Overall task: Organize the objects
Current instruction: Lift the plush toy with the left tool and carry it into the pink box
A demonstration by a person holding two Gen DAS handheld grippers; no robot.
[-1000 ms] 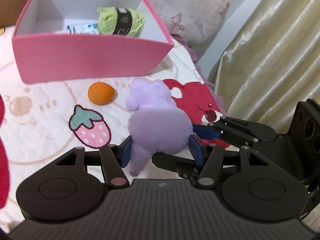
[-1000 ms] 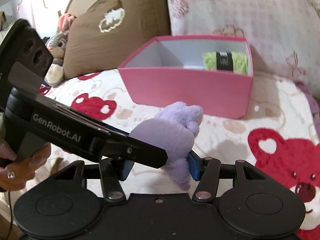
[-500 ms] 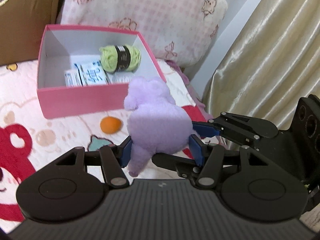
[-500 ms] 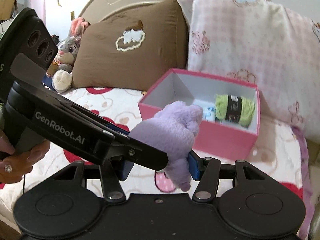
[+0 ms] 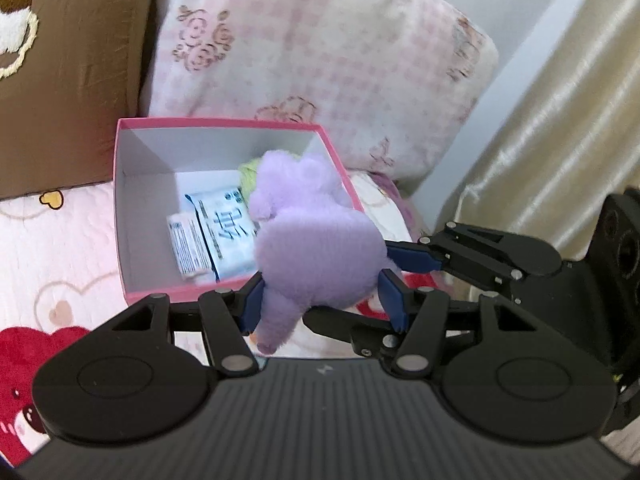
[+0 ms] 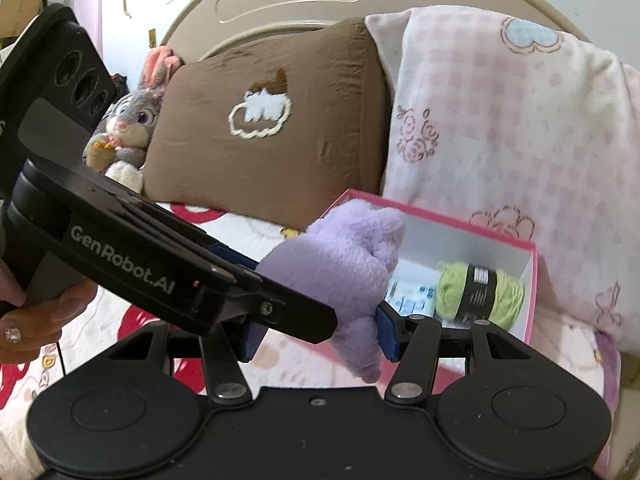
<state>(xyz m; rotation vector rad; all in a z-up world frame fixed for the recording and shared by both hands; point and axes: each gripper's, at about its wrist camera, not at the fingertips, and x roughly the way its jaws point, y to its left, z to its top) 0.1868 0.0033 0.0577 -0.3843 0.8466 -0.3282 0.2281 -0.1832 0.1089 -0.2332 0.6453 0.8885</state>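
Box (image 5: 120,216) holding yarn (image 6: 480,294) and packets (image 5: 218,236), both hand-held grippers (image 5: 320,300) (image 6: 316,330) clamped on purple plush (image 5: 316,252).

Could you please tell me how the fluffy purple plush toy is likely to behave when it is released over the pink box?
The fluffy purple plush toy bulges around the left tongs and right tongs, so it probably squashes easily. Its dangling limb suggests floppiness. It will likely drop softly into the pink cardboard box without rolling.

Fuzzy plush toy (image 5: 316,248); matt cardboard box (image 5: 144,292).
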